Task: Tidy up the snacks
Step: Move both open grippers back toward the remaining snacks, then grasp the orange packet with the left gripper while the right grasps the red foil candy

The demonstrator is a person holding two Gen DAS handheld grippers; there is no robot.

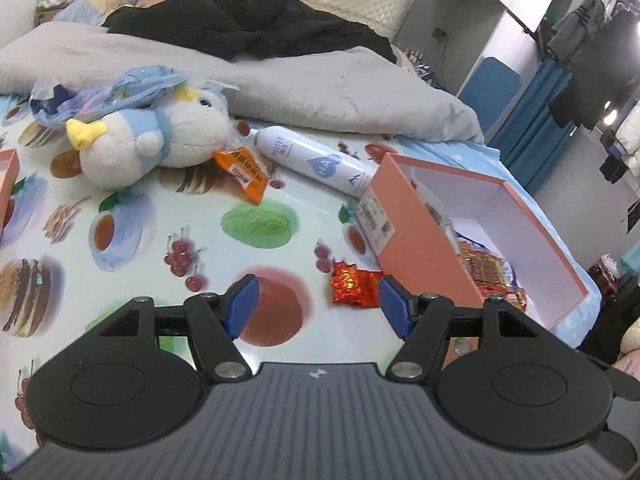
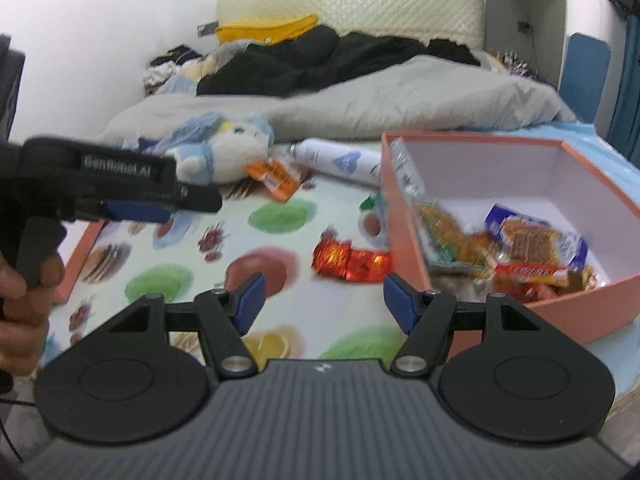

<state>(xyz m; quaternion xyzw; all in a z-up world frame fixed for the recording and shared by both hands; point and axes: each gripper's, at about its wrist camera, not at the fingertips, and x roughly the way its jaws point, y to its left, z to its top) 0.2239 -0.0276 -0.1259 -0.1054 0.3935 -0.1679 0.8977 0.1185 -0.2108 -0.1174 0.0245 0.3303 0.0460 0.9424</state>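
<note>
A pink open box (image 1: 416, 236) (image 2: 404, 216) sits on the bed at right and holds several snack packets (image 2: 520, 256). A red foil snack (image 1: 354, 283) (image 2: 350, 261) lies on the printed sheet beside the box's near corner. An orange packet (image 1: 242, 170) (image 2: 276, 178) lies by the plush toy. My left gripper (image 1: 316, 306) is open and empty, just short of the red snack; it also shows from the side in the right wrist view (image 2: 160, 200). My right gripper (image 2: 324, 300) is open and empty, above the sheet in front of the red snack.
A white plush penguin (image 1: 156, 140) (image 2: 224, 152) and a white spray bottle (image 1: 312, 158) (image 2: 340, 160) lie behind the snacks. A grey blanket (image 1: 280, 80) and black clothes (image 1: 248, 20) fill the far bed. A pink lid (image 1: 8, 184) (image 2: 80, 252) lies at left.
</note>
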